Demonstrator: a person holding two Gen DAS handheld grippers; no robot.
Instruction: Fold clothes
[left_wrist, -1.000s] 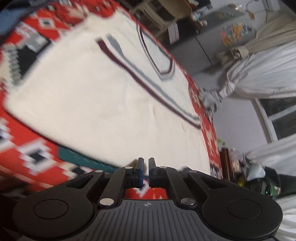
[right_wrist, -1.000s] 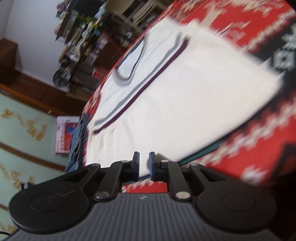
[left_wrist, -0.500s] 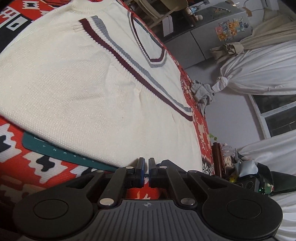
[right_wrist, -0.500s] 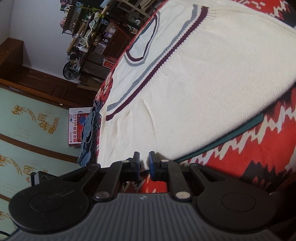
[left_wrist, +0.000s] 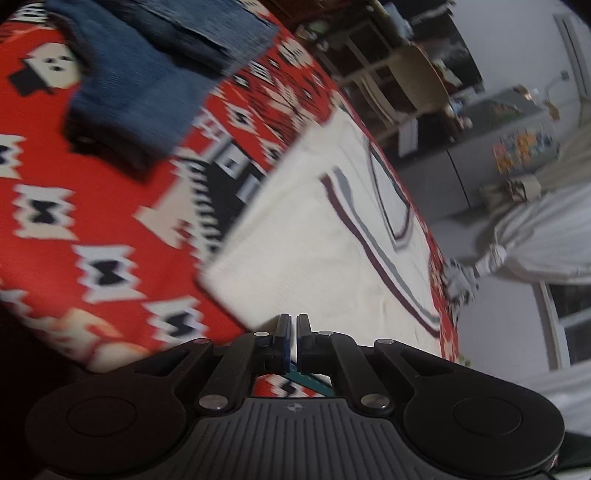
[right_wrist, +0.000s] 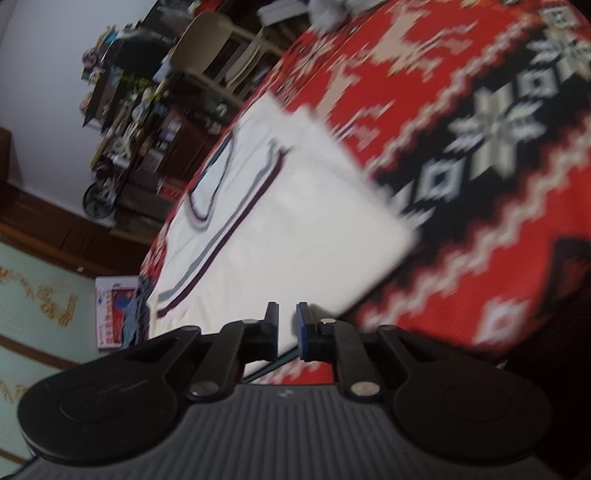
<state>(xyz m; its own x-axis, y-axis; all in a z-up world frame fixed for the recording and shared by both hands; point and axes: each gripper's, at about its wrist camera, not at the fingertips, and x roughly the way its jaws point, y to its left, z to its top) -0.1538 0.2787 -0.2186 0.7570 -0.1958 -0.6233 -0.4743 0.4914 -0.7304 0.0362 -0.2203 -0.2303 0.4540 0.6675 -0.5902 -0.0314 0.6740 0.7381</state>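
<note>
A cream knit sweater with maroon and grey stripes lies flat on a red patterned blanket. My left gripper hovers over the sweater's near edge, its fingers almost touching and nothing between them. In the right wrist view the same sweater stretches away from my right gripper. That gripper is also over the near hem, with only a narrow slit between its blue pads and nothing held. A thin green mat edge shows under the hem, just below the fingers. Both views are blurred by motion.
A pile of blue clothes lies on the blanket at the far left. A grey cloth sits by the blanket's right edge. A pale chair and cluttered shelves stand beyond the blanket. Bare blanket spreads to the sweater's right.
Both grippers have pulled back from the sweater and swung outward, the left one to the left and the right one to the right. The sweater looks smaller. Finger gaps are unchanged.
</note>
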